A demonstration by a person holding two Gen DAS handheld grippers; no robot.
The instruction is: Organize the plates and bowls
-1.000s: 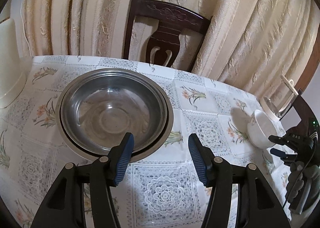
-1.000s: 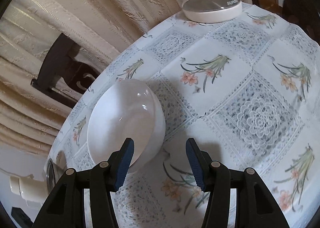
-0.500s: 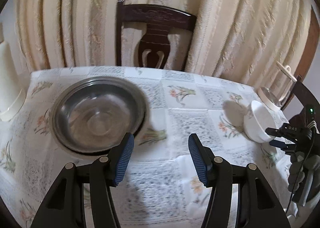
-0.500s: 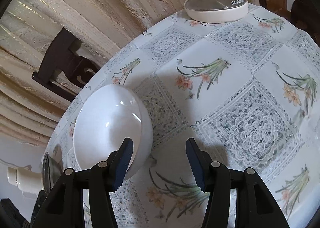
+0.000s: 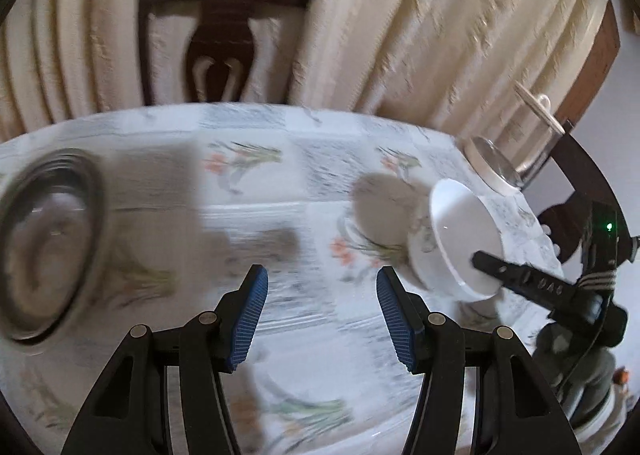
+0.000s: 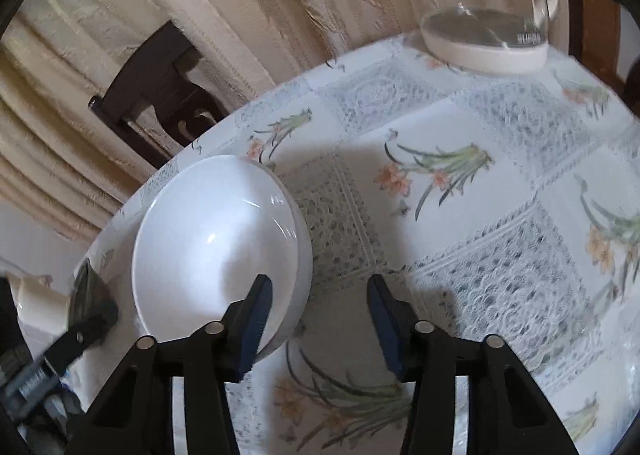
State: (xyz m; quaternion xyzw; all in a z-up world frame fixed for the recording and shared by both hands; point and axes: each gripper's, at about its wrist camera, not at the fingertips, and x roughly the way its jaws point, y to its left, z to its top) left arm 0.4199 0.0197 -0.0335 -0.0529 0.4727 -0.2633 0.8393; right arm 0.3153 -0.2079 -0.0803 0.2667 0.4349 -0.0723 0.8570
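Bowls were what I had to sort. One white bowl [image 6: 216,251] sat tilted near the right edge of the table [image 6: 480,191], its low side seemingly on the cloth and the side nearest me raised, and my right gripper [image 6: 318,319] had its fingers wide, the left finger inside the rim and the other outside, not pressing. My left gripper [image 5: 320,319] hung empty over the table's middle, fingers wide too. I judged I was at the pickup step: the next move called for closing on the rim, lifting, and carrying the bowl across to the one steel bowl [image 5: 44,243] near the left edge. I counted two bowls and no separate plate I could be sure of. One glass kettle [image 6: 486,35] stood at the far right edge, and one dark chair [image 5: 224,31] waited behind the table.
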